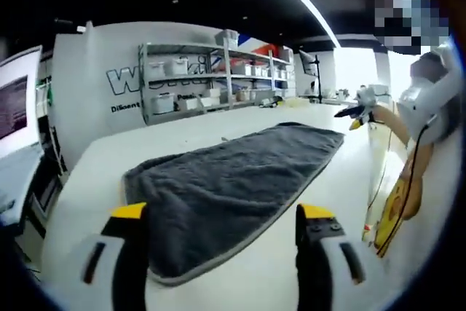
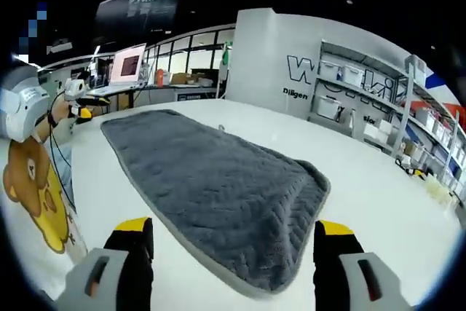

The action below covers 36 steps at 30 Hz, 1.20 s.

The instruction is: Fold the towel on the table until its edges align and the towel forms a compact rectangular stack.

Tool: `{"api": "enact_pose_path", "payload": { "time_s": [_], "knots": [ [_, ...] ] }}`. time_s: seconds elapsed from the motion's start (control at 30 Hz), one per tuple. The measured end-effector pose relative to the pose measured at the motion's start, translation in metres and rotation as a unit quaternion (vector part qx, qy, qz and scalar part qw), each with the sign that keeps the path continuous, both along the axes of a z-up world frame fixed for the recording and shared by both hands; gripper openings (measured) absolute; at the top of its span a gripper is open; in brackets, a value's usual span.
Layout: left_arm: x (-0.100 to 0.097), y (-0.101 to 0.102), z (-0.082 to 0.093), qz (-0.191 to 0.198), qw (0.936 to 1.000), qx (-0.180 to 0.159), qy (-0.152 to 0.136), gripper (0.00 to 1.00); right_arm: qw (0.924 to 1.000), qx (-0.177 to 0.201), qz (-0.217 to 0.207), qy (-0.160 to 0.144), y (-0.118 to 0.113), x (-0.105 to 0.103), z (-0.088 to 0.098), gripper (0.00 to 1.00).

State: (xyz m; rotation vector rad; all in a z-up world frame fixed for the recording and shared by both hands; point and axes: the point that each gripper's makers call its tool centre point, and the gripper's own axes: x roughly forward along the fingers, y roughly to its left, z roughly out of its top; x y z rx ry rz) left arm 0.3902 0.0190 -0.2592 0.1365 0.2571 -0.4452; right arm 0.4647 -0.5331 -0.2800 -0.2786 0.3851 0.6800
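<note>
A dark grey towel (image 1: 233, 180) lies spread flat lengthwise on the white table (image 1: 95, 172). My left gripper (image 1: 222, 216) hovers open just above one short end, its yellow-tipped jaws set wide with the towel's near edge between them. At the opposite short end the right gripper (image 1: 357, 112) shows small, held above the far corner. In the right gripper view the towel (image 2: 211, 180) stretches away from my right gripper (image 2: 233, 234), which is open over its near rounded edge. The left gripper (image 2: 76, 96) appears far off at the left.
A person in a shirt with a bear print (image 2: 29, 187) stands along the table's long side. Metal shelves with white bins (image 1: 218, 78) line the back wall. A monitor (image 2: 127, 63) and desks stand beyond the table (image 2: 371, 180).
</note>
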Motion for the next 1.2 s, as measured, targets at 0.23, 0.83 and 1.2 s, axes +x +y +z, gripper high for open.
{"api": "enact_pose_path", "payload": {
  "time_s": [0.23, 0.83, 1.2],
  "knots": [
    [-0.020, 0.006, -0.008, 0.035, 0.9992, -0.020, 0.001, 0.90, 0.9997, 0.015, -0.020, -0.007, -0.005, -0.023, -0.009, 0.99],
    [-0.031, 0.014, -0.019, 0.065, 0.9978, -0.014, 0.007, 0.91, 0.9973, 0.020, -0.066, -0.022, -0.017, -0.042, -0.016, 1.00],
    [-0.032, 0.034, -0.020, 0.072, 0.9954, 0.063, 0.002, 0.83, 0.9913, -0.070, -0.085, -0.072, -0.043, -0.033, -0.009, 0.99]
  ]
}}
